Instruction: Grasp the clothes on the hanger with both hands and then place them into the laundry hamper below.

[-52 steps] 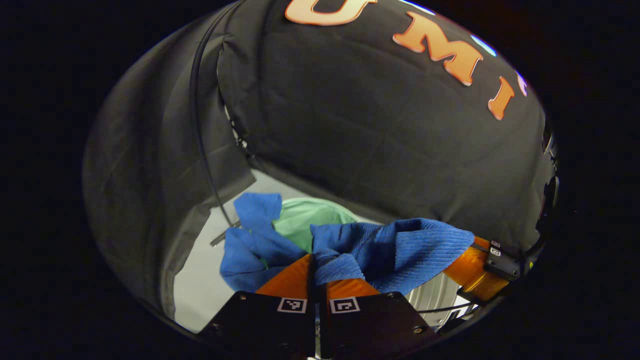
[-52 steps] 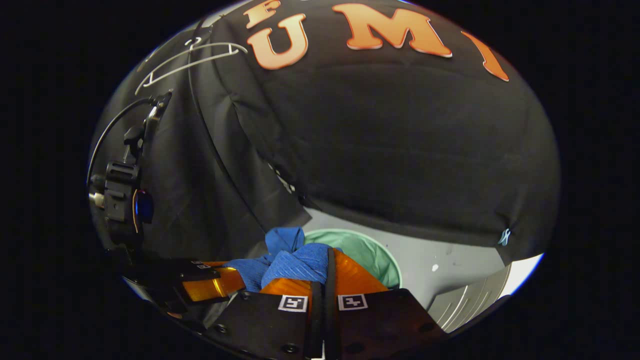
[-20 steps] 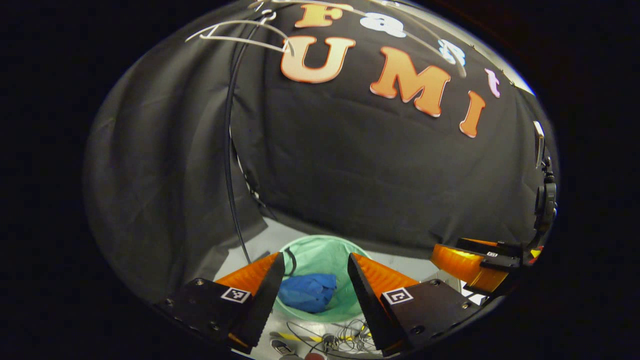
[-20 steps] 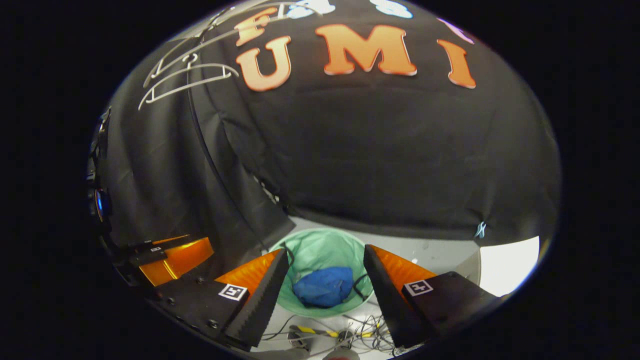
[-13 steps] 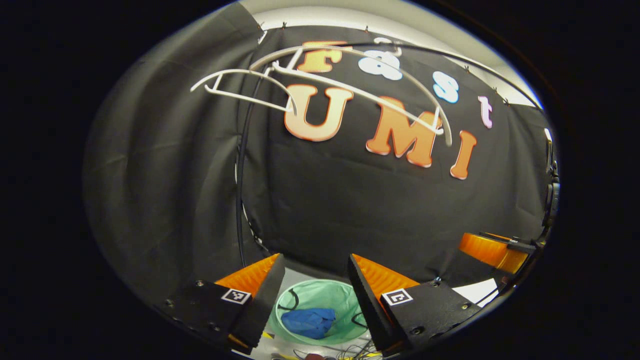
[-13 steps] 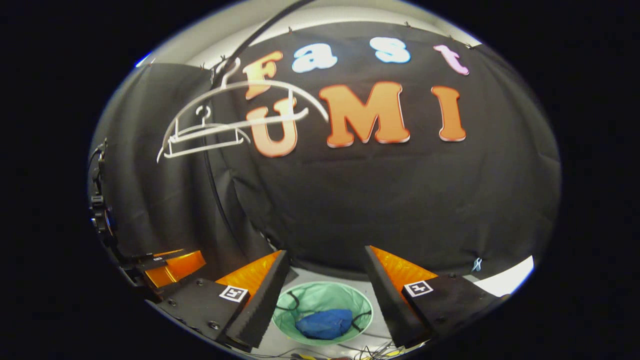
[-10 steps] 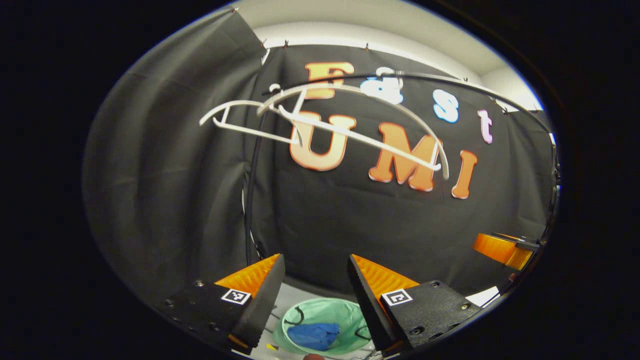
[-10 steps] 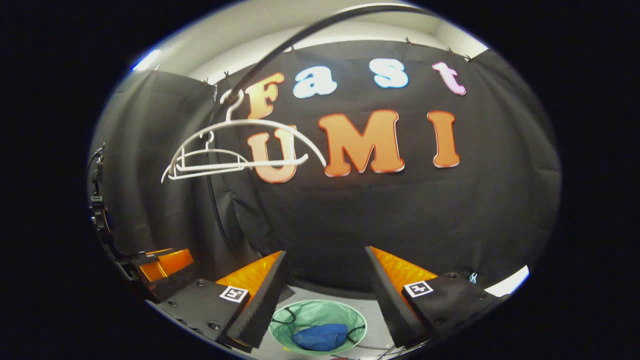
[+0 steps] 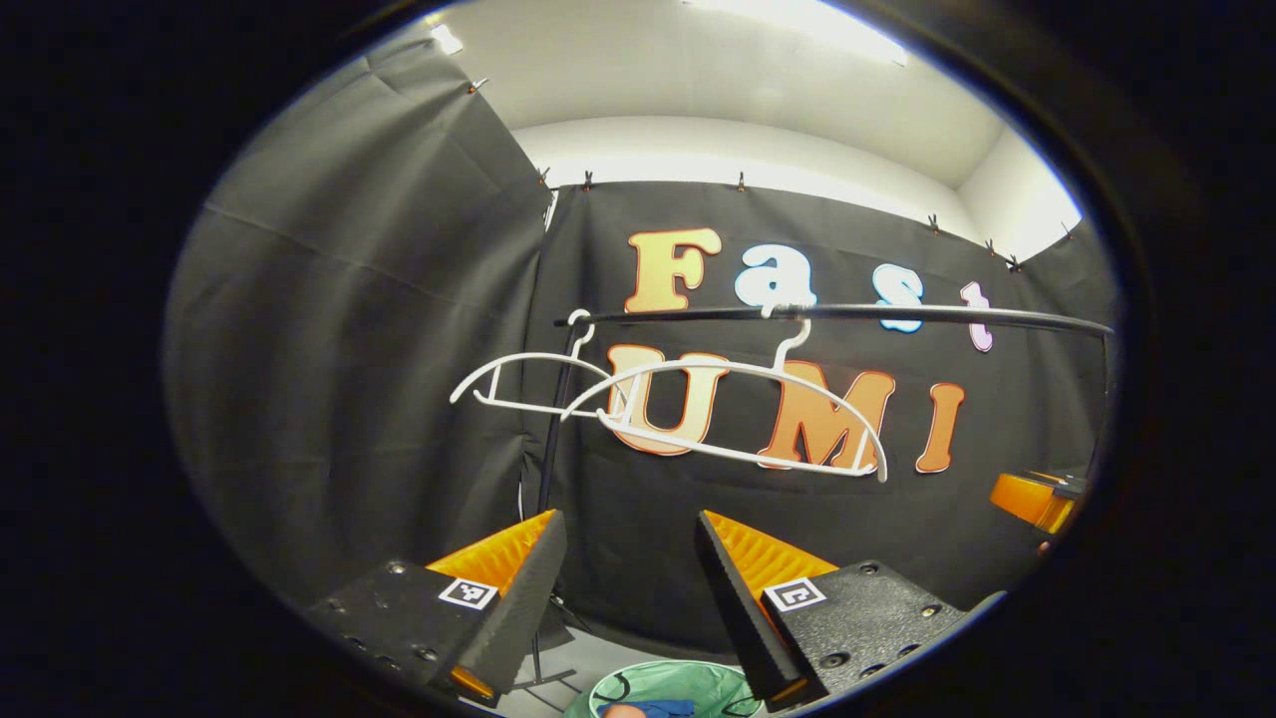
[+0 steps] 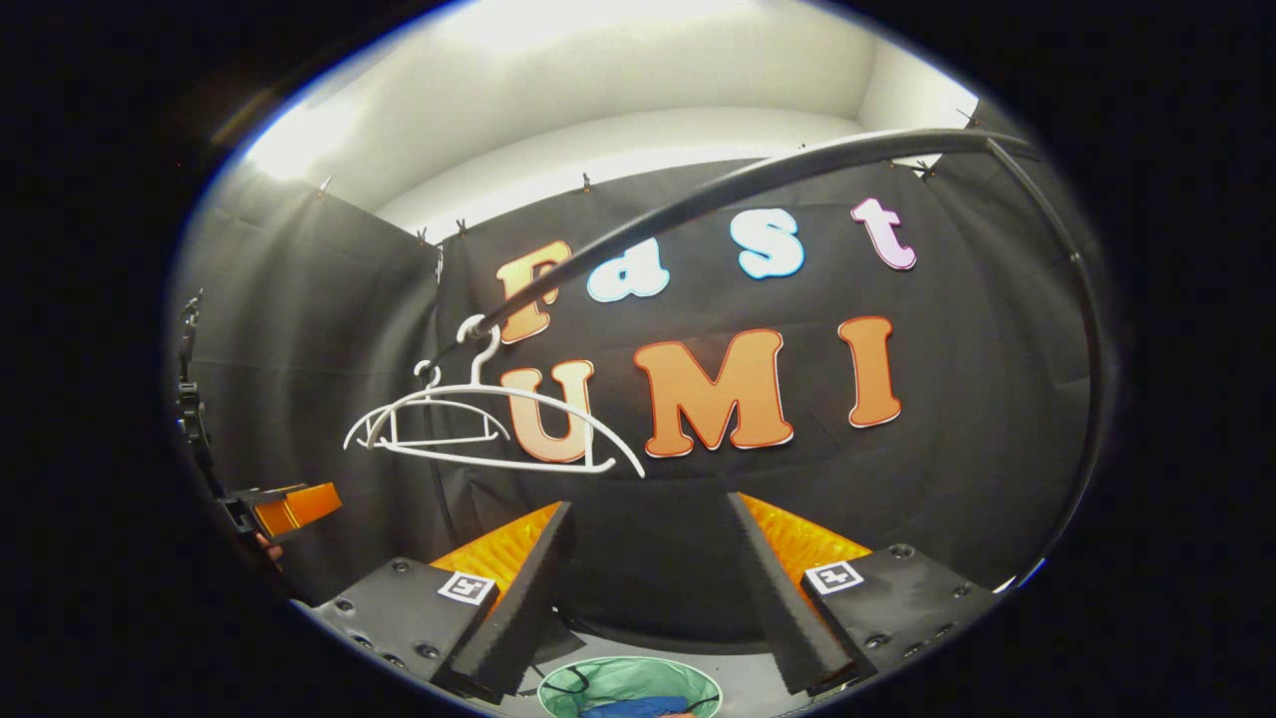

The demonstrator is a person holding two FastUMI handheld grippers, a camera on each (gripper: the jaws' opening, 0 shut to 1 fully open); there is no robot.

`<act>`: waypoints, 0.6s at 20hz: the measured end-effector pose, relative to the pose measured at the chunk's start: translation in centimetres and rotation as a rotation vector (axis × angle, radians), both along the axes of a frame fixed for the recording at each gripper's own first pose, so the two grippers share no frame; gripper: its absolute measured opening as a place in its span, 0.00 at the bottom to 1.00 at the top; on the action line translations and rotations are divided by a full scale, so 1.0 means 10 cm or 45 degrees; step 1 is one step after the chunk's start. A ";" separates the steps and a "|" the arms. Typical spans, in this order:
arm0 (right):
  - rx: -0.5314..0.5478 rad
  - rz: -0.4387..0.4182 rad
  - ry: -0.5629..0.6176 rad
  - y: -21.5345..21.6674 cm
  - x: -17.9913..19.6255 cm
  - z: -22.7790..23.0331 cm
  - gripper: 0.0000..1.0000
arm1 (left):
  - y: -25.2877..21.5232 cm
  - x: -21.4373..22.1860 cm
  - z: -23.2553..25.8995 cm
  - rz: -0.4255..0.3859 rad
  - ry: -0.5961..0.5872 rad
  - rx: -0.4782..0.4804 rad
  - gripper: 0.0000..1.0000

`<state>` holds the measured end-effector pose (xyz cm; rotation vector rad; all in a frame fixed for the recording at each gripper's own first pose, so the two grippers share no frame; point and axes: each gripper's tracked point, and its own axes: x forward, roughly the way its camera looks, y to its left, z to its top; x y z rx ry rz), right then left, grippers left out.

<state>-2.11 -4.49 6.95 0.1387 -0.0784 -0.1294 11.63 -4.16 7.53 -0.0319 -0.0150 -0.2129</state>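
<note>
Right gripper [image 10: 648, 588] and left gripper [image 9: 626, 588] gape empty; blue clothes [image 10: 638, 708] lie below (inside green hamper [image 10: 688, 683]).

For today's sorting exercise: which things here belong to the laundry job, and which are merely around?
Job:
hangers
hamper
blue cloth
left gripper
right gripper

Around:
rail
booth wall
</note>
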 end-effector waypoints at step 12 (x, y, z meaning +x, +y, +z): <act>-0.029 -0.010 -0.036 0.06 -0.11 0.06 0.97 | -0.13 -0.10 0.29 -0.006 -0.102 -0.025 0.89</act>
